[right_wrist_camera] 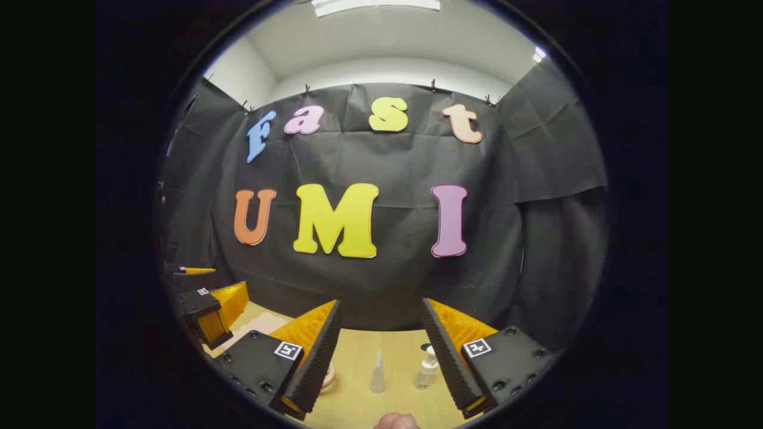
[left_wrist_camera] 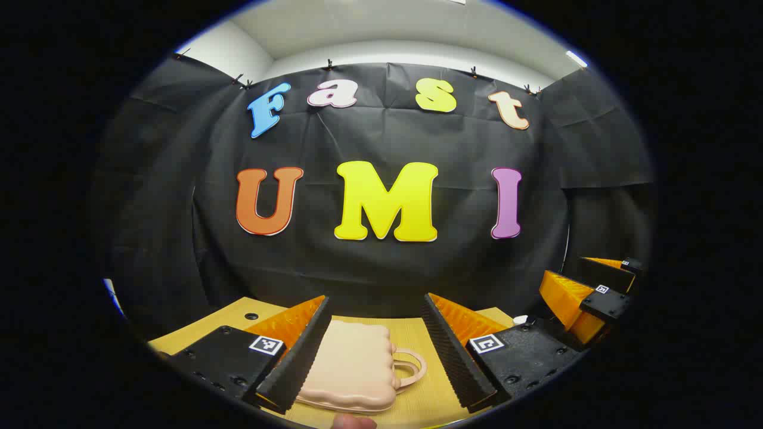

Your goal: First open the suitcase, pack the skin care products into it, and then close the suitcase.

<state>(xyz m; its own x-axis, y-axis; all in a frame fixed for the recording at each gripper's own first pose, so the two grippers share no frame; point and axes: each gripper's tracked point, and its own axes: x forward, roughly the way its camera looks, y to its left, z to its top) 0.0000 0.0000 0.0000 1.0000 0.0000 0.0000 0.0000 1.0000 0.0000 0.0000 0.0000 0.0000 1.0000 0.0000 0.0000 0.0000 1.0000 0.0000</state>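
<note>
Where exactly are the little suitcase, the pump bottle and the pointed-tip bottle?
suitcase (left_wrist_camera: 349, 369), left gripper view, middle of its closed lid.
pump bottle (right_wrist_camera: 427, 372), right gripper view, on its clear body.
pointed-tip bottle (right_wrist_camera: 378, 378), right gripper view, on its body below the nozzle.

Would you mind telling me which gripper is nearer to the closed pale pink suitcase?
Left. The left gripper hovers right over the pale pink suitcase, which lies between its open fingers; the right gripper is off to the side, over two small bottles.
</note>
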